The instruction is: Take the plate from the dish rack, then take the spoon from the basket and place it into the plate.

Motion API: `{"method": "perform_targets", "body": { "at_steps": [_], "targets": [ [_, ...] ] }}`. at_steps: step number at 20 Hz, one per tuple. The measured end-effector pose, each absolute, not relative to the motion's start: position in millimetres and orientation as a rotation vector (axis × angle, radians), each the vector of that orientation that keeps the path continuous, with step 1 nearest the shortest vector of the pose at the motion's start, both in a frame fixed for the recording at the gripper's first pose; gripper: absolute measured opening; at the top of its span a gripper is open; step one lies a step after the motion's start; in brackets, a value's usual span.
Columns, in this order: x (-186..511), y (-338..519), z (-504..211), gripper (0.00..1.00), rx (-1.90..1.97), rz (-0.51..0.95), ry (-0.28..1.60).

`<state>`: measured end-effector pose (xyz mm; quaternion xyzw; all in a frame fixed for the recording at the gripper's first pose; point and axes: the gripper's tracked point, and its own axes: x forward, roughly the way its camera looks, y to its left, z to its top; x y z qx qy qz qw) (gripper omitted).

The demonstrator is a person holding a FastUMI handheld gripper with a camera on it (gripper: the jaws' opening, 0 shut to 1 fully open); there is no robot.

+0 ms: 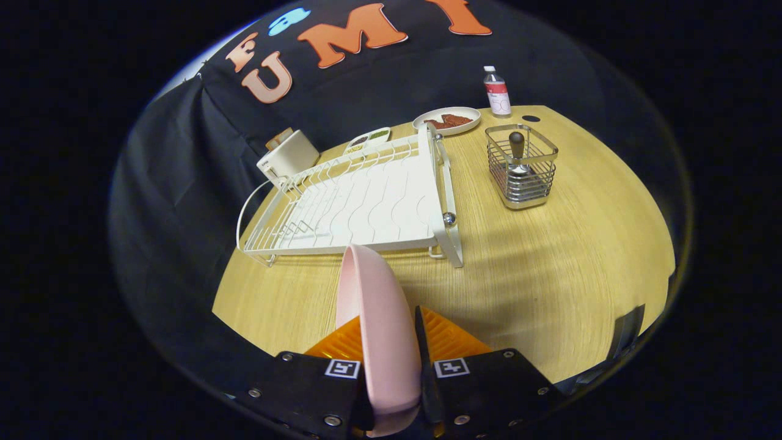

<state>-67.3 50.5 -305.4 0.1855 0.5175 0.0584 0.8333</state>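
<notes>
Pink plate (374, 318) clamped between tool (391, 333) fingers

The bottle (496, 90) bears a red label, too small to read.

Bottle (497, 91), food dish (446, 120), divided tray (367, 140), white box (288, 157) along wooden table (568, 263) far edge.

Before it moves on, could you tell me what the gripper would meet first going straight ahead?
Probably the dish rack: the gripper, shut on the pink plate, points at its near edge, though depth is unclear.
</notes>
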Motion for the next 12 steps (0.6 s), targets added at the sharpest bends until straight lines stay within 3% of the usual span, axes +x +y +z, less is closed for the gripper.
{"method": "perform_targets", "body": {
  "at_steps": [9, 12],
  "targets": [
    [-69, 51, -325, 0.30, 0.528, 0.170, 1.094],
    [-67, 45, -335, 0.35, 0.477, 0.163, 1.096]
  ]
}}
